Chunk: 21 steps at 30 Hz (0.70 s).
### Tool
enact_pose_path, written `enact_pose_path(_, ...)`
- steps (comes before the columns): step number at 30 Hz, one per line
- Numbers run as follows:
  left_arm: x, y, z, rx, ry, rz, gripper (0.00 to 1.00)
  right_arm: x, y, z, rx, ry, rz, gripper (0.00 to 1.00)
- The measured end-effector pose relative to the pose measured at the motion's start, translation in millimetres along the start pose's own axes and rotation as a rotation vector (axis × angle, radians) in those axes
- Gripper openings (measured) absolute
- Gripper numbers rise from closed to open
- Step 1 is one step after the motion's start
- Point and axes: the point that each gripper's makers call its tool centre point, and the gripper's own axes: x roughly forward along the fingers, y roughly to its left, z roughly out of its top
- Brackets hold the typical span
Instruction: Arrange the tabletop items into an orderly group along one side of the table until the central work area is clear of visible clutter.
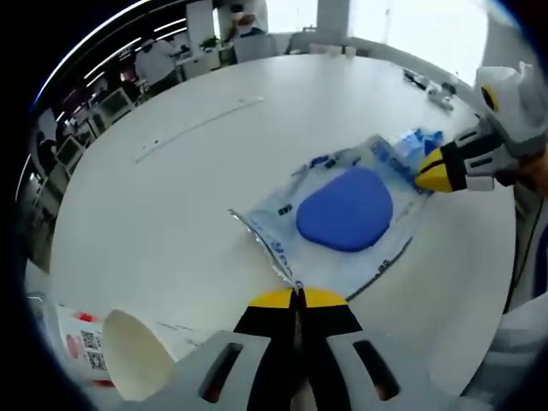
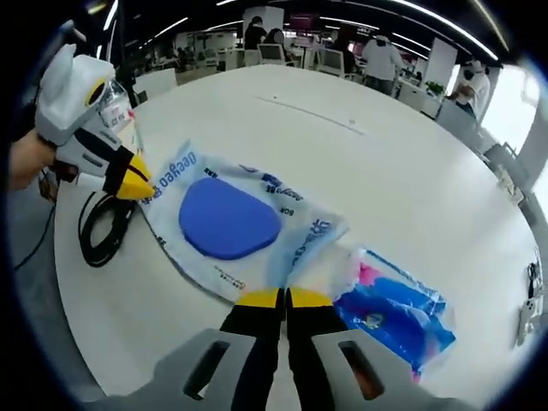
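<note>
Round white desk (image 1: 171,197), seen from two claws that face each other across a clear bag (image 1: 342,223) with a blue pad (image 1: 345,208) sealed inside. Bag lying flat near the middle of the desk, not yet at any side.

Left claw (image 1: 297,297) clenched at 6 o'clock of the left gripper view, apparently pinching the bag's near corner. Right claw (image 2: 284,297) clenched at 6 o'clock of the right gripper view, apparently pinching the opposite edge. Bag stretched between the two.

Nearby: paper cup (image 1: 137,355) at 7 o'clock of the left gripper view, close to the desk's edge. In the right gripper view, blue-and-pink packet (image 2: 394,312) at 4 o'clock, just beside the bag, and coiled black cable (image 2: 107,227) at 9 o'clock, near the bag's far end.

Likely step: carrying the bag out of the central area. To do it well:
- Lift both ends together and level, so the pad does not slide inside.
- Move both claws at one pace; thin film may tear or slip if pulled tight.
- Raise it clear of the packet and the cable before travelling sideways.
- Set down flat beside the items already at the edge, then release.
</note>
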Motion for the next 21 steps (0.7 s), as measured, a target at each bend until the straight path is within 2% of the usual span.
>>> enact_pose_path(6, 2.4, -0.9, -3.4, 0.018, 0.01, 0.006, 0.0, 2.7, 3.4, -3.6, -0.071, 0.028, -0.005, 0.0)
enact_pose_path(13, 4.3, 0.0, -5.0, 0.012, 0.011, 0.018, 0.0, 6.3, 3.8, -3.1, -0.09, 0.044, -0.002, 0.0)
enact_pose_path(17, 4.8, 0.5, -5.3, 0.0, 0.008, 0.023, 0.0, 6.2, 3.0, -5.2, -0.072, 0.037, -0.005, 0.0)
enact_pose_path(21, 5.0, 0.6, -5.3, -0.006, 0.011, 0.022, 0.0, 10.4, 4.0, -5.4, -0.115, 0.048, -0.007, 0.0)
